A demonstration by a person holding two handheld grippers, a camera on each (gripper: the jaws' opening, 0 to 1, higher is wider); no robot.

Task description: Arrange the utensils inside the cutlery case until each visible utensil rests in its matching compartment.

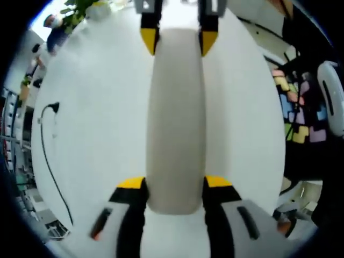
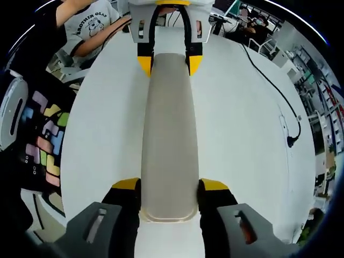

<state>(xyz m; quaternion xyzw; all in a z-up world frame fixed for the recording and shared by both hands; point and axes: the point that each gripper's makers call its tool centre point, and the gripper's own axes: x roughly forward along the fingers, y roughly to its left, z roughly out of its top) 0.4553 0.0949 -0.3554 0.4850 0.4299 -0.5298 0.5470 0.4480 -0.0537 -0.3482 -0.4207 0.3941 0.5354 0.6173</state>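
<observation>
Cutlery case (image 2: 167, 134), one long pale oblong with its lid on, lies on the white table (image 2: 242, 140) between the two grippers, each clamped on one end. In the right gripper view the right gripper (image 2: 169, 185) has its yellow-tipped jaws pressed against the near end, and the left gripper (image 2: 168, 63) closes on the far end; the left gripper view gives the mirror of this, with the left gripper (image 1: 176, 183) squeezing the case (image 1: 177, 118) near the camera and the right gripper (image 1: 179, 40) beyond.

As for progress, I judge the task barely begun: the case looks closed, no utensil is visible (so none can be counted), and opening plus sorting remain.

Around it: one black cable (image 2: 271, 88) trails across the table, coloured blocks (image 2: 45, 137) lie off one side, and a person's arm (image 2: 97, 37) rests at the far edge.
</observation>
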